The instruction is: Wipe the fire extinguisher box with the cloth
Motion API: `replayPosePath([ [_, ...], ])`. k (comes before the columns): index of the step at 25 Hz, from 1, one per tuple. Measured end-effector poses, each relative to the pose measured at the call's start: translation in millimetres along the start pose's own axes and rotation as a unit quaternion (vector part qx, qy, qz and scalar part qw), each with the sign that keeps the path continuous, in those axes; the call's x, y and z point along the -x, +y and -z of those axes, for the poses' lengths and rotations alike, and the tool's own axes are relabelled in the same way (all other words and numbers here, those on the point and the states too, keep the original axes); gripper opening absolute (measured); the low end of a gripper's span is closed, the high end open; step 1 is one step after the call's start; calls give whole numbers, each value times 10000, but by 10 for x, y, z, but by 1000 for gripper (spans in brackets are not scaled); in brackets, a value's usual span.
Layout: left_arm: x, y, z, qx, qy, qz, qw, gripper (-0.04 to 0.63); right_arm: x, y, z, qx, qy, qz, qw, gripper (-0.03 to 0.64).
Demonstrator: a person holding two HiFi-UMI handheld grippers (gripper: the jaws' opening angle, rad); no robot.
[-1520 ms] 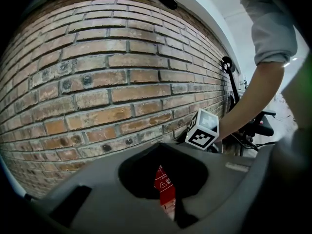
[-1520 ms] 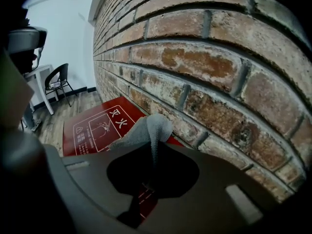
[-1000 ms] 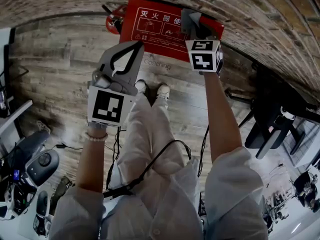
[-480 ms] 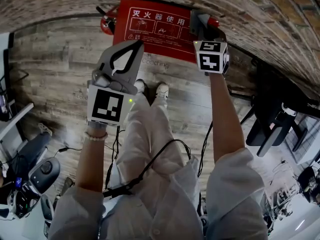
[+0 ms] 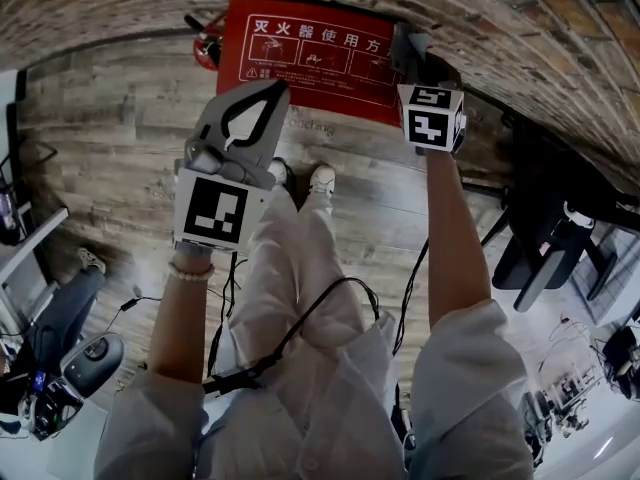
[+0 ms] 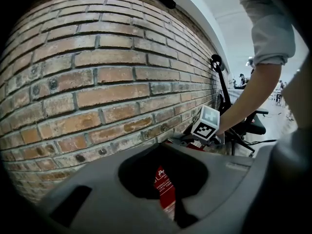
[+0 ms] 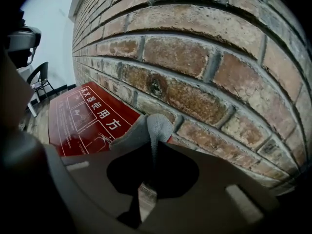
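The red fire extinguisher box (image 5: 310, 53) with white Chinese print stands against the brick wall; the right gripper view shows its lid (image 7: 83, 116). My right gripper (image 5: 411, 60) is at the box's right end, shut on a grey cloth (image 5: 408, 44). The folded cloth (image 7: 151, 126) sticks out past the jaws and rests on the lid's edge next to the bricks. My left gripper (image 5: 268, 93) hangs above the floor in front of the box, touching nothing, jaws together. Through its narrow slit a strip of the red box (image 6: 165, 189) shows.
A brick wall (image 5: 500, 13) runs behind the box. A red extinguisher head (image 5: 205, 43) pokes out at the box's left. Dark chairs (image 5: 545, 258) stand at the right and wheeled equipment (image 5: 80, 358) at the lower left. The person's shoes (image 5: 320, 178) stand on wooden planks.
My right gripper has slid the cloth rightward along the box's top, uncovering more of the white print. The left gripper has stayed where it was.
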State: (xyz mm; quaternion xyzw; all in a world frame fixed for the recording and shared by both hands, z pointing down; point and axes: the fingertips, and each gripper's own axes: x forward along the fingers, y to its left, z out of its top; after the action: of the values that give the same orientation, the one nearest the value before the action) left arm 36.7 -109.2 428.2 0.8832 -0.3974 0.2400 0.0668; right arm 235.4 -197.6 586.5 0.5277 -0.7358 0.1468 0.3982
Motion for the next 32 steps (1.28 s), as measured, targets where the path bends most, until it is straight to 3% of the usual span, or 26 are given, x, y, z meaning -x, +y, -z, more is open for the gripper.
replayPosePath([
  [22,64,20,54,10,-27,-9,10000,-3,44,-85,44,-208,-11,103,9997,26],
  [27,223,124,102,95,-47,-148,9998,-3,278,15,-190,-579,-374,-47,9976,26],
  [32,417,266,189,200,-5,-319,9993,-3,516,276,-454,-468,-677,-284,9962,26],
])
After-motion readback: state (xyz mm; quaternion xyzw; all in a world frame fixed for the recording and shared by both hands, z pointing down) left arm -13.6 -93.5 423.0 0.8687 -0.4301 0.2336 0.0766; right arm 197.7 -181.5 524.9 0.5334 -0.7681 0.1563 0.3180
